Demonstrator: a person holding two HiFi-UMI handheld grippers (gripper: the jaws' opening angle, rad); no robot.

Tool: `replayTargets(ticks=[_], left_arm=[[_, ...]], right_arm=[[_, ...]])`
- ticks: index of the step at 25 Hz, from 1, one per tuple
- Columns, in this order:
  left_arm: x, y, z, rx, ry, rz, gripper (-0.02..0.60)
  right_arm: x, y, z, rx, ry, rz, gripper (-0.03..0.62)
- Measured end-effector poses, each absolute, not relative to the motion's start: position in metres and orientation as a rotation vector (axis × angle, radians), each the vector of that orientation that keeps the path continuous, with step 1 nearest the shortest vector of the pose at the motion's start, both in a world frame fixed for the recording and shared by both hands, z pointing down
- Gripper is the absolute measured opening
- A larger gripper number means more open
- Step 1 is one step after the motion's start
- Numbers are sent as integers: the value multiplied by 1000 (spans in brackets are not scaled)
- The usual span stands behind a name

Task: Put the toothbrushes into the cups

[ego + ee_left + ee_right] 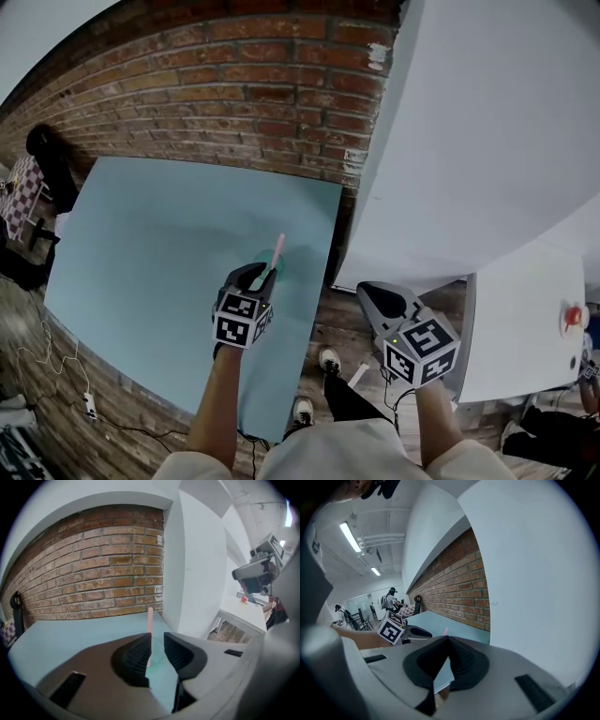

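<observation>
A pink toothbrush (277, 249) stands tilted in a clear greenish cup (268, 263) near the right edge of the light blue table (150, 272). My left gripper (257, 274) hovers just in front of the cup, open. In the left gripper view the toothbrush (149, 630) and the cup (158, 654) show through the gap in my left gripper (157, 638), beyond the jaws. My right gripper (379, 294) hangs off the table over the floor, shut with nothing in it. In the right gripper view my right gripper (449, 641) has its tips touching. No other toothbrush or cup is in view.
A brick wall (253, 94) runs along the table's far edge. A white wall (469, 141) stands close on the right. A white side table (525, 319) holds a red object (573, 317). Cables (56, 375) lie on the wood floor at the left.
</observation>
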State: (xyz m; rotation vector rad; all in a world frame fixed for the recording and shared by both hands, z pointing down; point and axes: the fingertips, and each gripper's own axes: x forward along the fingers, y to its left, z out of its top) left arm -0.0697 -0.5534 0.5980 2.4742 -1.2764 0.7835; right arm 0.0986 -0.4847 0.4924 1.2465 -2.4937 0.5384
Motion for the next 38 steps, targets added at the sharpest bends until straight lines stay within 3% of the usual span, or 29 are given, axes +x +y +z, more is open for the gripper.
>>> replayTargets(ticks=[38], left_arm=[[-144,-268,382,2815,-1476,245,87]], right_arm=[[15,-258,355,1383,-2614,174,8]])
